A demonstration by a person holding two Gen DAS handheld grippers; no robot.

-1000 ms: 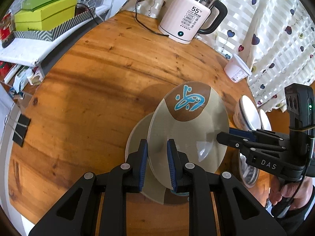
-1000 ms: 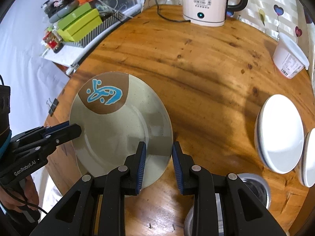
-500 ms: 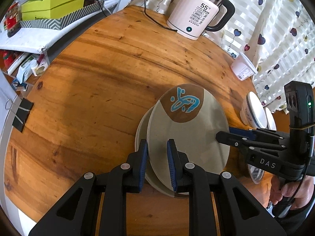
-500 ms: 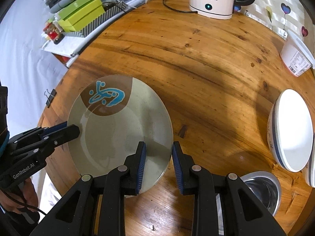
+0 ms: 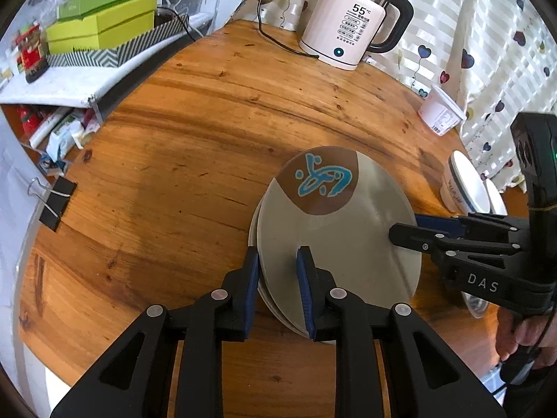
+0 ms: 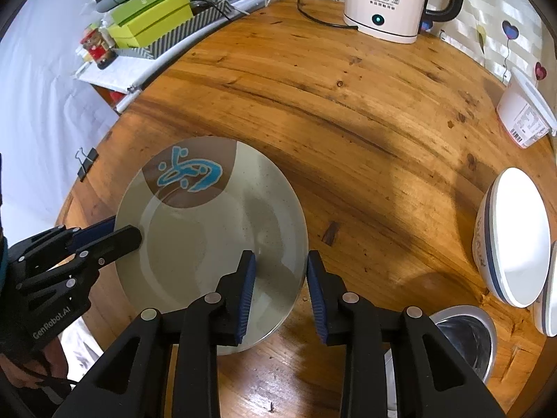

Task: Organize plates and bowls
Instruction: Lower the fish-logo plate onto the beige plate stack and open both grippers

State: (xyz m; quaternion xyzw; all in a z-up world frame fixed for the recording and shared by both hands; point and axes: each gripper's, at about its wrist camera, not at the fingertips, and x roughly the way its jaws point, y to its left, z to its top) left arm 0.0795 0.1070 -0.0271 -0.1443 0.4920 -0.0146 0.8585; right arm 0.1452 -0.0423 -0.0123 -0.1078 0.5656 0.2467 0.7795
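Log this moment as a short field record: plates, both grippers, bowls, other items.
top plate: grey plate with brown patch and blue motif, resting on a second plate
left gripper: jaws opening, astride plate rim
right gripper: jaws opening, astride opposite rim
bowls: white bowl, steel bowl, on table's right
other: kettle, white tub
surface: round wooden table

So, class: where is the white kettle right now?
The white kettle stands at the far edge of the round wooden table, by the heart-print curtain, beyond the grey plate and above it in both wrist views.
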